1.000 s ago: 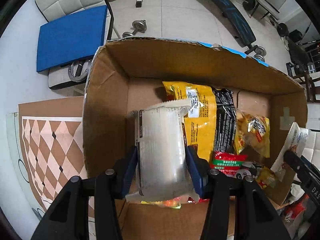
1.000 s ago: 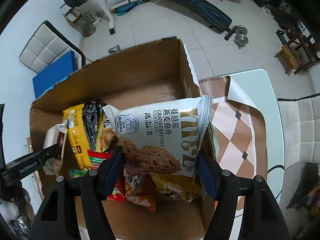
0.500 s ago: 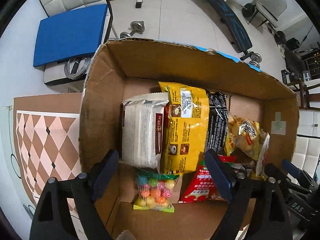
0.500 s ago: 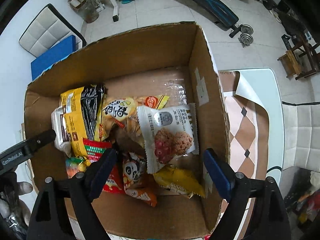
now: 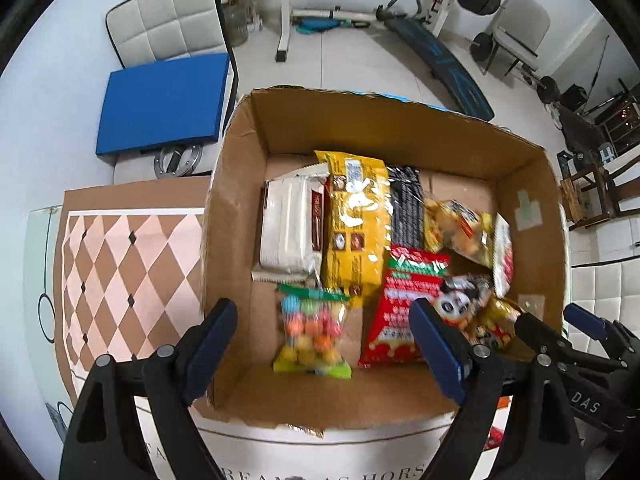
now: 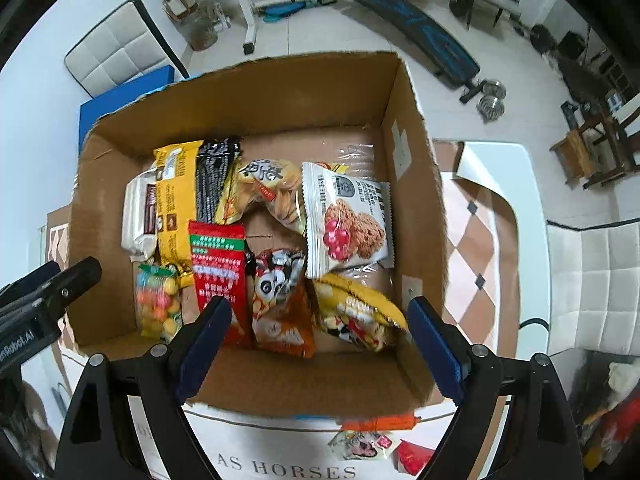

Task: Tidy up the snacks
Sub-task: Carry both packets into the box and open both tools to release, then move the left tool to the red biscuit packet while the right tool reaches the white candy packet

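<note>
Left gripper [image 5: 324, 344] hung wide open and empty above the near-left part of the box [image 5: 384, 124]; right gripper [image 6: 320, 340] also wide and empty over the near-right part. Snacks all lay inside the box: white pack [image 5: 290, 226] at left, touching the yellow bag [image 5: 354, 220], candy bag [image 5: 312, 332] near the front, red pack [image 5: 404, 304] beside it. Cookie pack [image 6: 346, 222] sat by the right wall, panda bag [image 6: 280, 304] and another yellow pack [image 6: 356, 312] in front of it.
</note>
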A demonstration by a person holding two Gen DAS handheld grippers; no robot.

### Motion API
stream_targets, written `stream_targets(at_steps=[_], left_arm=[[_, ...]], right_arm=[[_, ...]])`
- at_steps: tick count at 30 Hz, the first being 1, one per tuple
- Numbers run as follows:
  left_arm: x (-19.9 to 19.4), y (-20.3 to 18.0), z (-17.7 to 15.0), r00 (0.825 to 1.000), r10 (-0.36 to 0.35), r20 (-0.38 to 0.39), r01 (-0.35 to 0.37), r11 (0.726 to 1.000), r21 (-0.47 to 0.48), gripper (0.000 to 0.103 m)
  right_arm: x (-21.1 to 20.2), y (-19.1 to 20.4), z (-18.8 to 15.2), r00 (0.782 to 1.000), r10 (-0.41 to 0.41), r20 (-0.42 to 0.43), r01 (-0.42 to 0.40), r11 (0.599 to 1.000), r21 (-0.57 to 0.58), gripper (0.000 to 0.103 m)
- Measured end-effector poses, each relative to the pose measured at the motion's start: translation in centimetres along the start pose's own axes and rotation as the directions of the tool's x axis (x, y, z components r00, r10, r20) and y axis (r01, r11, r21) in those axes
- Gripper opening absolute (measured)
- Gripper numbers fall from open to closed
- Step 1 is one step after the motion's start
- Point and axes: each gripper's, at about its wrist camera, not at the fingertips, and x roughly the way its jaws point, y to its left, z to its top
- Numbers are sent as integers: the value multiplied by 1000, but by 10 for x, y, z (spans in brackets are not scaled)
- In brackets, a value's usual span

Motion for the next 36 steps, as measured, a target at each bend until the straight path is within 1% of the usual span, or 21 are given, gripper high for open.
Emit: stream_targets(at_steps=[2,9,13,15,17,22,26,29,31,33,36], left_arm=[[-10,-2,-13,1000,7,30,-7,1000,-1,88],[-39,-9,-53,994,25,108,-26,1000,3,88],[-62,-11,-75,984,46,175,-47,999,-2,88],[-76,-13,-86,975,60,215,-60,998,-5,88],[-88,-14,-98,968,55,247,-55,998,-5,88],[-108,-18,-123,956,52,287,-58,998,12,88],[-116,-15,-138,956,30,292,-32,999,2,88],[-114,-9,-151,961,22,274,-17,1000,-19,88],[-107,-6,-159,967,25,252,-18,999,-30,88],[-93,-1,-167,976,33,217,-24,999,-45,88],[-60,7,-174,991,41,131,-32,997,-65,88]], right_arm=[[-10,2,-12,999,-9,32,9,1000,-8,92],[-38,7,-51,995,-20,97,23,999,-35,92],[-57,7,-73,990,-15,138,19,999,-29,92],[-68,6,-87,987,-13,163,17,1000,-25,92],[-79,6,-100,982,-7,187,10,1000,-18,92],[-106,9,-129,971,-4,238,10,1000,-22,92],[-124,8,-146,964,5,267,0,1000,-18,92],[-129,3,-156,966,34,256,-36,999,4,92],[-124,-3,-162,972,49,229,-58,998,31,92],[-110,-13,-168,979,67,191,-83,994,76,92],[-75,-33,-178,991,83,107,-100,982,161,92]])
